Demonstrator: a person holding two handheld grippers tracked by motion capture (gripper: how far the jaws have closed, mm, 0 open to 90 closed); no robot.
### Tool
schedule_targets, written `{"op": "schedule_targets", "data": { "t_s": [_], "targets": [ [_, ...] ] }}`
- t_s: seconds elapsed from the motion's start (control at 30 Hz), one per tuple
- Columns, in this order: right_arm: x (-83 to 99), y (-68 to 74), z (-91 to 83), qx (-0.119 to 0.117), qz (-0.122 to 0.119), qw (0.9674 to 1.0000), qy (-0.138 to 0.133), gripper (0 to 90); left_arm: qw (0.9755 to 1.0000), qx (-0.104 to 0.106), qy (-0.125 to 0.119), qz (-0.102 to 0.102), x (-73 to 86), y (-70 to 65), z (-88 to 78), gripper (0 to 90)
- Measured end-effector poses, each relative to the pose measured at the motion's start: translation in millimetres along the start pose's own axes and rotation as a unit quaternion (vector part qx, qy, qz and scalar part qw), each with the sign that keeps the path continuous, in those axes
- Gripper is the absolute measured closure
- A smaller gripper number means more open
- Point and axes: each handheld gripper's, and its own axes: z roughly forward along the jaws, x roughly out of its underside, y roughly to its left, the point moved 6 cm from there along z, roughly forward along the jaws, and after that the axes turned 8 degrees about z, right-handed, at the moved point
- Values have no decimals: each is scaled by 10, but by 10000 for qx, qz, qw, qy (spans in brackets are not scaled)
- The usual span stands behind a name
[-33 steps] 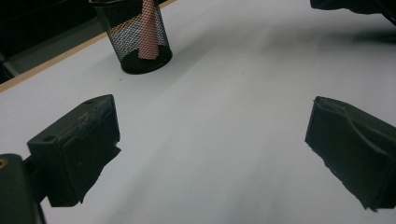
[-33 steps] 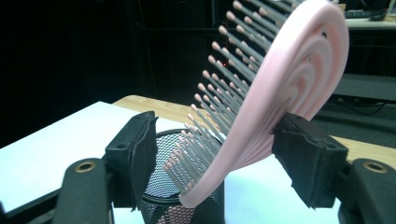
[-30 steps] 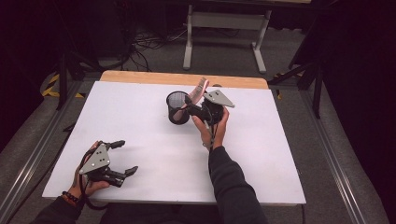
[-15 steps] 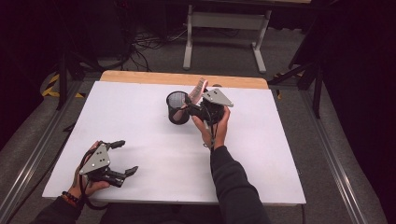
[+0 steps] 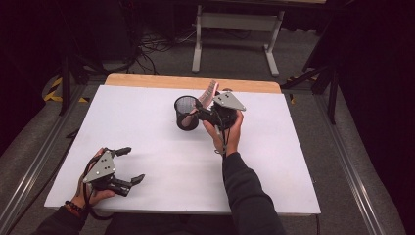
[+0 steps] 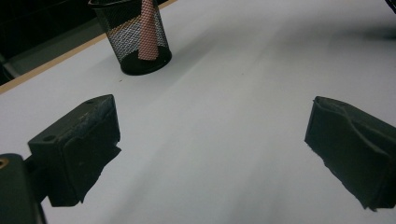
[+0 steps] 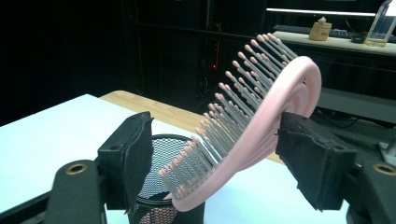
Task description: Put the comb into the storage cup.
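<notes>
Hairbrush (image 7: 261,126), pink, stands handle-down in the black mesh cup (image 5: 186,112) at the far centre of the tabletop (image 5: 161,161), its long axis leaning up and to the right. The bristled head rises between the 2 jaws of the right tool (image 5: 204,110). Those jaws have just been opening; in the right gripper view the right pad sits against the brush's back, while the left pad stands clear of the bristles, so no grip holds. Judged next move: withdrawal rightward, away from the cup. Left tool (image 5: 128,165) rests open and empty at the near left, well apart from the cup.
</notes>
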Motion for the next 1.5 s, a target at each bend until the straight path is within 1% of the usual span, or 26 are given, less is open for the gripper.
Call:
{"op": "schedule_targets", "data": {
  "t_s": [0.17,0.33,0.47,0.5,0.57,0.63,0.73,0.87,1.1,1.27,1.43,1.5],
  "targets": [
    [-42,-2,-41,8,-57,10000,-50,278,10000,4,-5,-8,-1,-1,-3,39],
    [-59,31,-60,-4,-190,9998,-5,274,10000,-6,-16,1,-7,-4,-5,39],
    [-67,34,-71,-20,-184,9998,-16,274,10000,-4,-17,-1,-7,-4,-6,39],
    [-84,30,-88,4,-225,9997,-46,271,10000,8,-9,3,-6,-3,-7,39],
    [-93,26,-95,6,-231,9997,-59,271,10000,9,-6,6,-5,-3,-6,39],
    [-117,30,-120,-32,-224,9997,-100,272,10000,8,-7,19,-5,-4,-2,39],
    [-124,35,-126,-45,-240,9997,-88,272,10000,19,-5,12,-6,-6,-3,39],
    [-127,43,-135,-29,-270,9996,-80,266,10000,23,-1,17,-6,-8,-3,39],
    [-152,39,-164,4,-286,9995,-148,261,10000,35,-12,12,-8,-13,-3,39],
    [-171,32,-186,51,-356,9992,-168,260,10000,24,-23,34,-14,-12,-8,39],
    [-190,24,-202,55,-387,9991,-189,260,10000,31,-25,6,-12,-16,-3,39],
    [-197,22,-208,50,-402,9990,-185,260,10000,33,-19,32,-13,-14,-5,39]
  ]
}}
